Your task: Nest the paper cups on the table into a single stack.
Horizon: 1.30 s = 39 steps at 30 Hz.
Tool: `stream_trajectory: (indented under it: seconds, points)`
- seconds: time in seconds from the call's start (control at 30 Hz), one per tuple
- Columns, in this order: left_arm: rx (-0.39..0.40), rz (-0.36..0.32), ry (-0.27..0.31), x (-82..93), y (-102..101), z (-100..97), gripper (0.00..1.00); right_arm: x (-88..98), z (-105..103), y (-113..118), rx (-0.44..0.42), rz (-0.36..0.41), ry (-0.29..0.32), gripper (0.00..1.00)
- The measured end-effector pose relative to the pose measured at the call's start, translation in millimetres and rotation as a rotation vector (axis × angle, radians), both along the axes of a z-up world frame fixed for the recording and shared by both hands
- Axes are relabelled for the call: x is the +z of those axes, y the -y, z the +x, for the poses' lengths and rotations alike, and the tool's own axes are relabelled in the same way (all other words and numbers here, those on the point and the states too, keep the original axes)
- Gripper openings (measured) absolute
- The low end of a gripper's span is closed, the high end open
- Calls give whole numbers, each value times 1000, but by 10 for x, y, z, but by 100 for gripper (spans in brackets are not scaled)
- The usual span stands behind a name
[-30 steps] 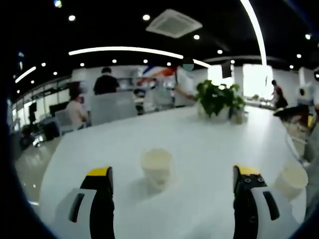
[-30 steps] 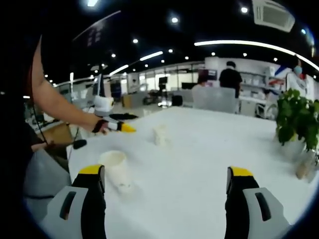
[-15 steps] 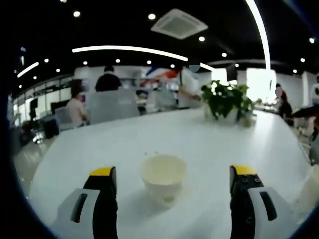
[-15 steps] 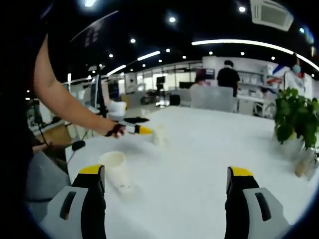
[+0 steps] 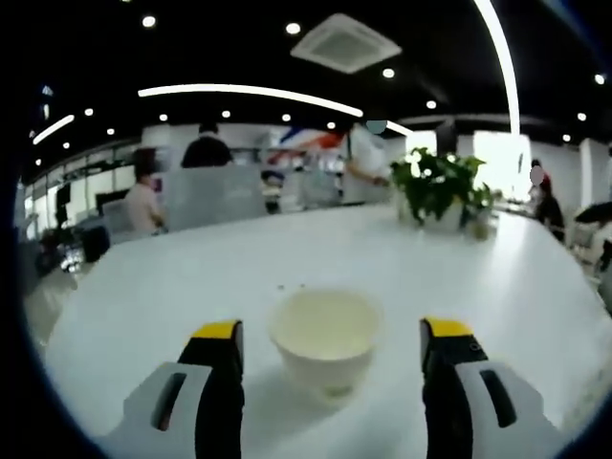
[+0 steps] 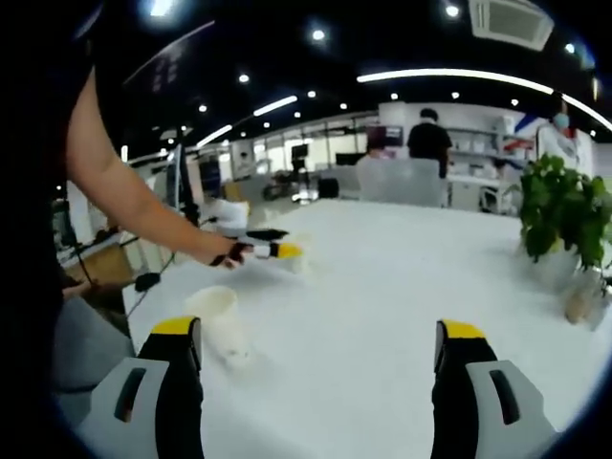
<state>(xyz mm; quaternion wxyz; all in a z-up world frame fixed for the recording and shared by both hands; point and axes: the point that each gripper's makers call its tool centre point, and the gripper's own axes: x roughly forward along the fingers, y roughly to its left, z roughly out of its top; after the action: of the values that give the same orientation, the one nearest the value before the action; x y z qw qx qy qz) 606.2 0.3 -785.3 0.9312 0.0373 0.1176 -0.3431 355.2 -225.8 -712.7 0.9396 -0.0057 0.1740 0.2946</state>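
Two paper cups on a white table (image 5: 143,287), a gripper at each.

Left gripper view: left gripper (image 5: 330,335) spread open, cup (image 5: 325,339) upright between its jaws, untouched.
Right gripper view: right gripper (image 6: 316,349) open, second cup (image 6: 219,322) standing near its left jaw; plant (image 6: 564,215) far right.

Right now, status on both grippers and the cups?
Left gripper open, jaws either side of a paper cup. Right gripper open, empty; second cup by its left jaw. Nothing in the way.
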Motion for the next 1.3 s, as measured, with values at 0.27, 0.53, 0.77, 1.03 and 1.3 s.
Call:
stream_trajectory:
  seconds: [0.27, 0.53, 0.77, 1.03, 1.3]
  points:
    - [0, 44, 6, -54, 18, 115, 52, -7, 18, 38, -12, -4, 1, 100]
    - [-30, 38, -27, -77, 58, 99, 43, 15, 8, 33, -14, 0, 6, 100]
    - [-34, 34, -22, 1, 86, 53, 42, 40, -20, 42, -12, -1, 10, 100]
    - [-1, -2, -20, 275, 69, -27, 41, 90, -9, 56, -1, 7, 20, 100]
    - [-1, 20, -7, 576, 10, -69, 41, 140, -11, 64, 10, 12, 13, 97]
